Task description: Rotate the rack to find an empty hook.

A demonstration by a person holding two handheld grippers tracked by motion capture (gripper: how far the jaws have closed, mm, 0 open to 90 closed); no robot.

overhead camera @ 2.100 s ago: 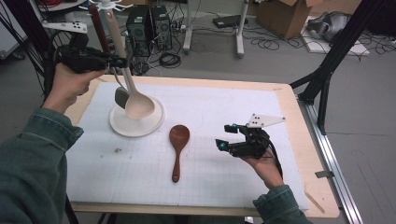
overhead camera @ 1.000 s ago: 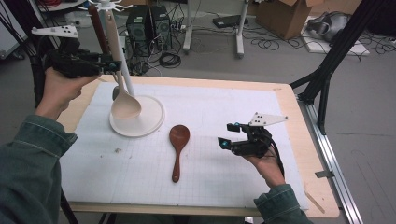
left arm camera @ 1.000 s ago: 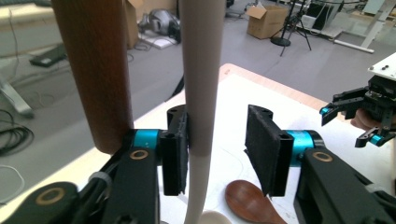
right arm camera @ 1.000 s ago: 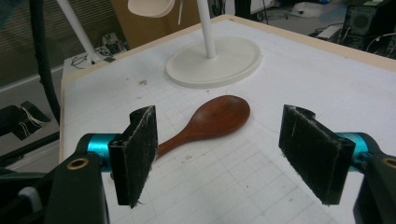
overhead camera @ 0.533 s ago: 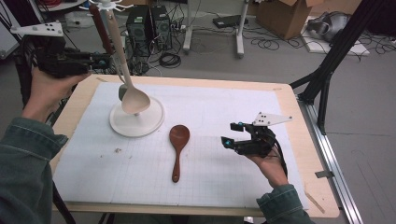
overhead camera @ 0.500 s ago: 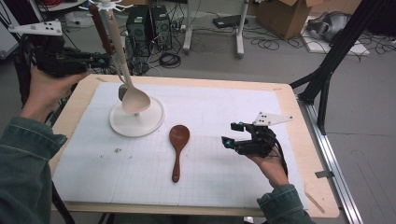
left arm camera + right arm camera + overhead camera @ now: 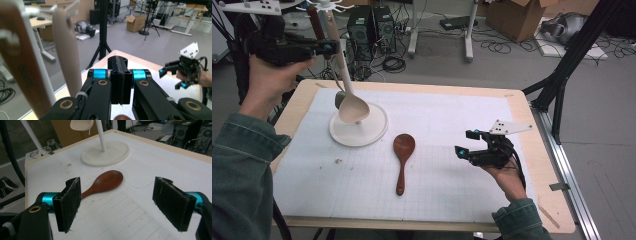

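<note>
White gridded mat (image 7: 452,165) covers the table, mid frame. White utensil stand (image 7: 358,125) upper left; a cream spoon (image 7: 347,95) hangs on it. Dark wooden spoon (image 7: 402,157) lies flat at centre, touching nothing. Left gripper (image 7: 119,75), upper left, is pressed together and empty just beside the hung handles. Right gripper (image 7: 123,203), right of centre, is spread. Risk: left hand nudges the rack, spoon drops. Hooks are cropped and blurred.
</note>
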